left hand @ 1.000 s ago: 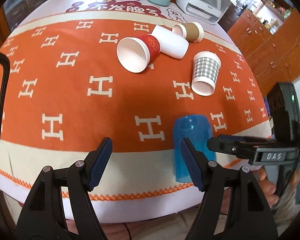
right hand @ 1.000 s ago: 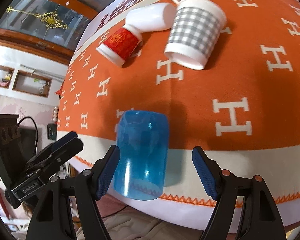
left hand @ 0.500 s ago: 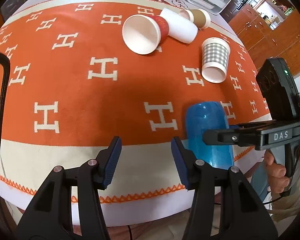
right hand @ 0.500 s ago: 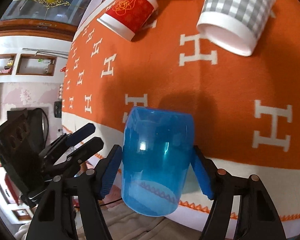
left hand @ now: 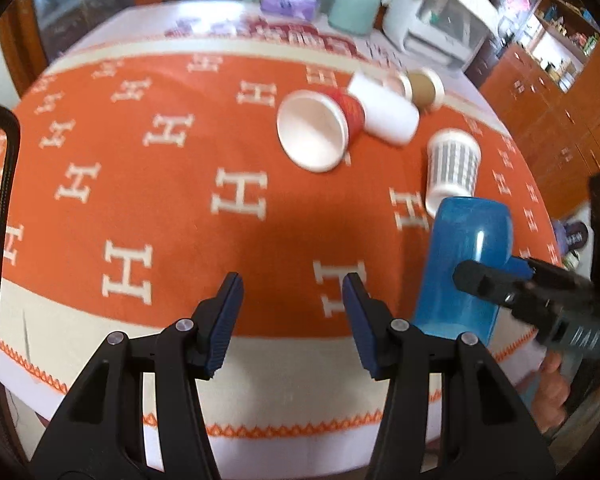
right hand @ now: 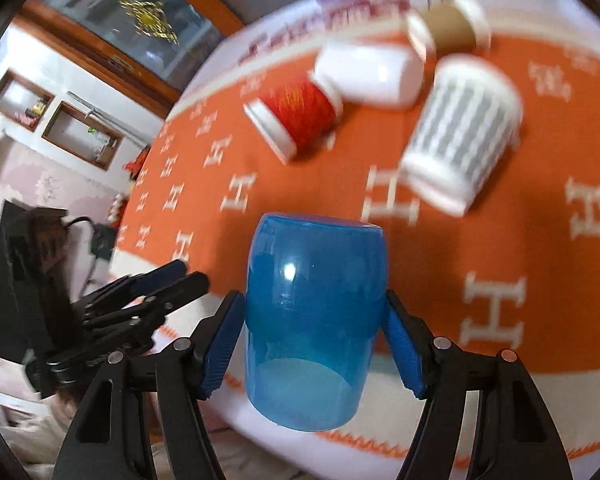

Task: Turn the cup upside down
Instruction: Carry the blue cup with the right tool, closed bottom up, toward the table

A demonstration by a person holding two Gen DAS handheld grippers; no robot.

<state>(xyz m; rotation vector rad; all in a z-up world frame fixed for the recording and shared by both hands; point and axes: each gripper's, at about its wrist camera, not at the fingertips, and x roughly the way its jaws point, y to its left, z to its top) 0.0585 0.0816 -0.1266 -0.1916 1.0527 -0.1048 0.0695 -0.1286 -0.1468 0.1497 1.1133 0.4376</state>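
Blue cup [right hand: 314,308]: one, gripped by your right tool [right hand: 314,344]; four paper cups [left hand: 452,168] behind; left tool [left hand: 292,320] open, empty.

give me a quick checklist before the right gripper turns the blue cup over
1. Blue cup clamped between right gripper fingers: ok.
2. Cup lifted off the orange tablecloth: cannot tell.
3. Left gripper open, holding nothing, away from the cup: ok.
4. Plaid paper cup lies just beyond; room to swing: cannot tell.
5. Grip centred on the cup body: ok.
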